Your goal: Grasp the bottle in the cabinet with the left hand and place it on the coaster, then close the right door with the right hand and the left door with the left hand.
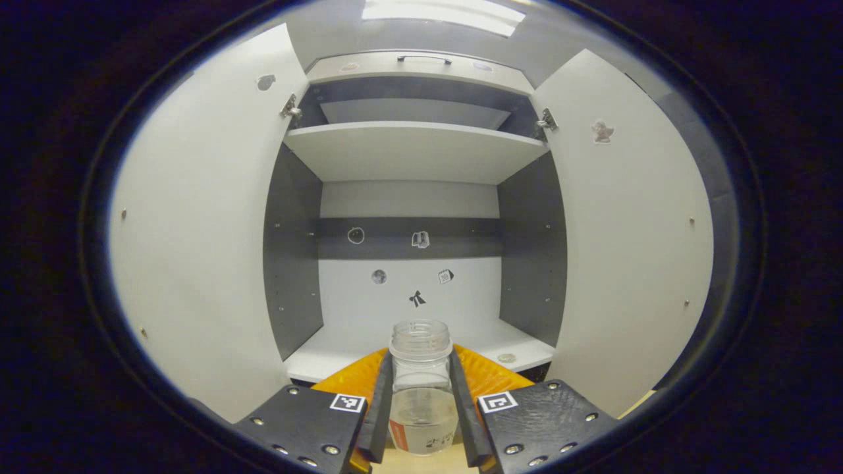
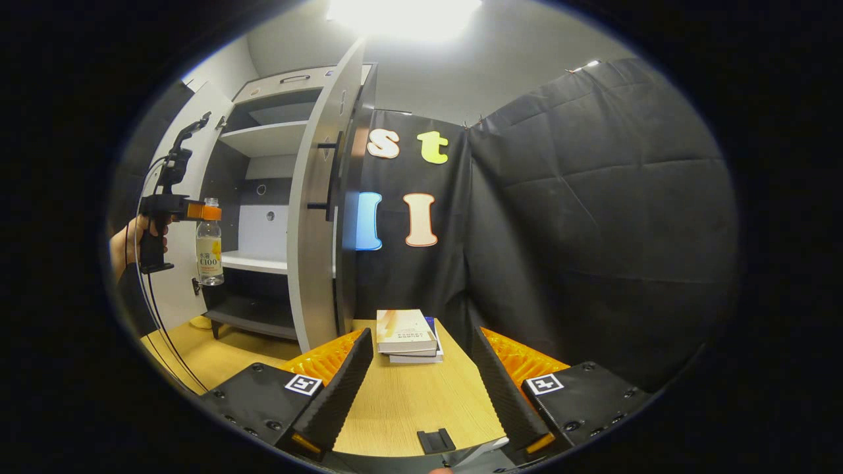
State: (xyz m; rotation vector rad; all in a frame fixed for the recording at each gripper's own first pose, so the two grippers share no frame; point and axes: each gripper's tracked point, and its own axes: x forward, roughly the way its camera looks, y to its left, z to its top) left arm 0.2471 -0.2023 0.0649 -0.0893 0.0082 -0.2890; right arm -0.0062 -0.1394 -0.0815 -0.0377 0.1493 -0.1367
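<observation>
The left gripper [image 1: 421, 401] has both fingers [image 1: 380, 408] pressed on the bottle [image 1: 421, 388], held upright off the surface by a hand [image 2: 128, 247] (seen from the right gripper view). The right gripper [image 2: 421, 388] has its fingers [image 2: 342, 385] spread wide, holding nothing.

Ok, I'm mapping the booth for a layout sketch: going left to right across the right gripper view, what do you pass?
Person's hand → black hand-held gripper with orange fingers clamping a clear plastic bottle with a yellow label → open white cabinet door → stack of books on the wooden table → black cloth wall.
</observation>
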